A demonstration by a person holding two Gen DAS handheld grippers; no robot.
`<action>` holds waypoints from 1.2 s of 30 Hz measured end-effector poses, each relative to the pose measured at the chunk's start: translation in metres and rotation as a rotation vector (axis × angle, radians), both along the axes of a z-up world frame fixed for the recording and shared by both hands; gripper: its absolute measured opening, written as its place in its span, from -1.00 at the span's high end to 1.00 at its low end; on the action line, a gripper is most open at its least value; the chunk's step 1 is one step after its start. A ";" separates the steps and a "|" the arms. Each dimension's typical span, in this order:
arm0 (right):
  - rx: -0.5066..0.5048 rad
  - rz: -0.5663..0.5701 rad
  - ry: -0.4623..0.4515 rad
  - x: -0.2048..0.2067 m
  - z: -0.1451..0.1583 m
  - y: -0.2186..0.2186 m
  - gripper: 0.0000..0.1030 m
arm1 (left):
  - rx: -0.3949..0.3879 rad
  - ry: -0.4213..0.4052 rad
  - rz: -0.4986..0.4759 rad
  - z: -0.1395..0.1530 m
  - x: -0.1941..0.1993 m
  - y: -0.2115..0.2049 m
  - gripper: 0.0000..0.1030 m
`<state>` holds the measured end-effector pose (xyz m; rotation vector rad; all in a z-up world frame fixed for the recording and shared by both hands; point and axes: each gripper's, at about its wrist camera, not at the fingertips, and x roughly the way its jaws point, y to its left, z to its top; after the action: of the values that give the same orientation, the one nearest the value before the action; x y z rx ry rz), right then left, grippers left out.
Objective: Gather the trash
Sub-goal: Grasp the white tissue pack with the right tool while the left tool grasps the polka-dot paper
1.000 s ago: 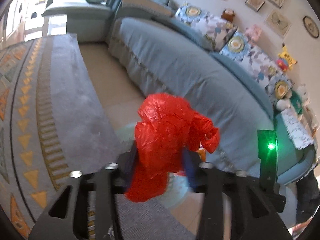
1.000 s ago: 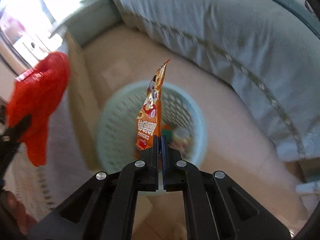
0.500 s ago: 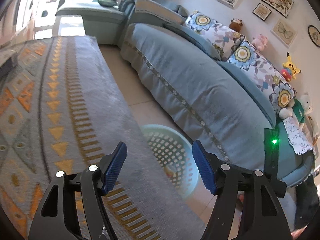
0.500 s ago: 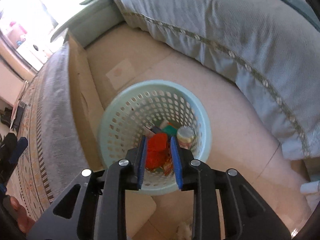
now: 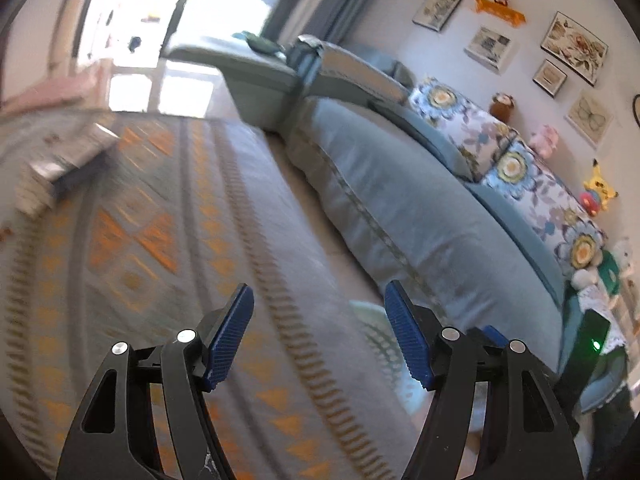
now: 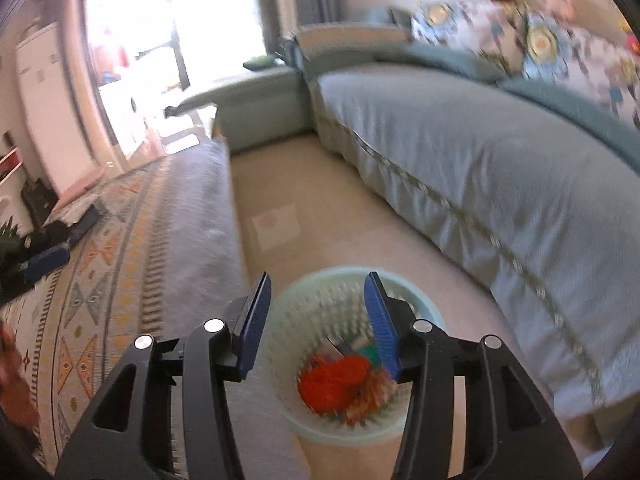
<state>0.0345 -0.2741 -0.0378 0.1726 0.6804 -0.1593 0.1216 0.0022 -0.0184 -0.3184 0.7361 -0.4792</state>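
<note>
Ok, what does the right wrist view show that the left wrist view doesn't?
Only the right wrist view shows inside the basket: a red bag among other trash, below the open right claw.
Only the left wrist view shows the wall pictures and a yellow toy; there the basket is only a blurred rim beside the open left claw.
Both show the rug, sofa and cushions.

Both wrist views look forward and down from above the patterned tablecloth (image 5: 168, 240), sharing the blue sofa (image 6: 480, 152) at right and the mint basket (image 6: 432, 316) at lower centre.
</note>
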 end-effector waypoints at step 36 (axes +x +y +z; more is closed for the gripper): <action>0.122 0.473 0.111 0.233 -0.025 0.376 -0.21 | -0.011 -0.032 0.627 -0.043 0.054 0.278 -0.10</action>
<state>0.2673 0.1016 -0.0630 0.1160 0.8239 0.3293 0.1753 0.2800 -0.0614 -0.5263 0.5642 0.1056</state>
